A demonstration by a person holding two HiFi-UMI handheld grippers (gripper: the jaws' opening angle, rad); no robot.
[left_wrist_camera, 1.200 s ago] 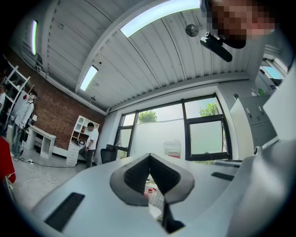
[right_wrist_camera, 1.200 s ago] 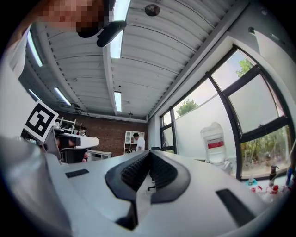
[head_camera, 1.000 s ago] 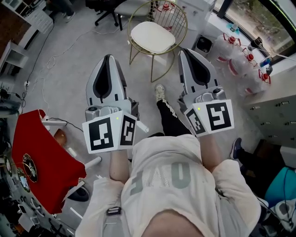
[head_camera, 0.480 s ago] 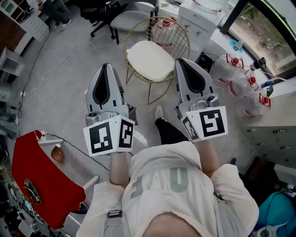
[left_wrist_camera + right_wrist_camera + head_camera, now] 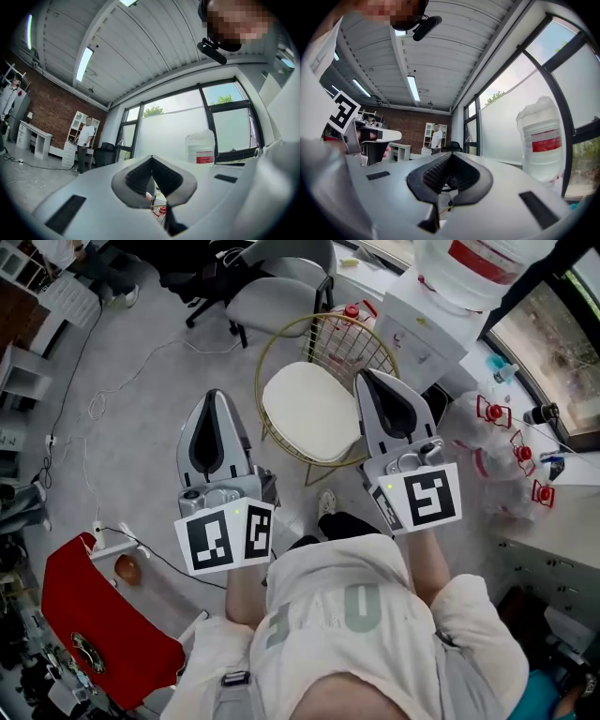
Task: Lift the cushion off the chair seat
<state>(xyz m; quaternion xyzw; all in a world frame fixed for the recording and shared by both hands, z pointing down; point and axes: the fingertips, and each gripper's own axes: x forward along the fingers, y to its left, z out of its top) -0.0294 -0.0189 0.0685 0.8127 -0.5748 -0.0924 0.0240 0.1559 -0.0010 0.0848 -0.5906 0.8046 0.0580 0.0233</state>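
A cream round cushion (image 5: 309, 413) lies on the seat of a gold wire chair (image 5: 284, 341) in the head view. My left gripper (image 5: 212, 393) hangs to the left of the chair, over bare floor, its jaws shut with nothing in them. My right gripper (image 5: 364, 374) is at the chair's right rim, beside the cushion's right edge, and is also shut and empty. Whether it touches the chair I cannot tell. The left gripper view shows the left gripper (image 5: 151, 157) pointing level at the windows. In the right gripper view the right gripper (image 5: 451, 153) points the same way. Neither view shows the cushion.
A grey office chair (image 5: 267, 298) stands behind the wire chair. A white box with a water jug (image 5: 427, 329) is at the back right, with red-capped bottles (image 5: 506, 432) beside it. Cables (image 5: 98, 399) run over the floor at left. A red cloth (image 5: 98, 620) lies near left.
Both grippers and the person have moved forward toward the wire chair. The chair now sits between the two gripper tips, much nearer than before. Both jaws stayed shut.
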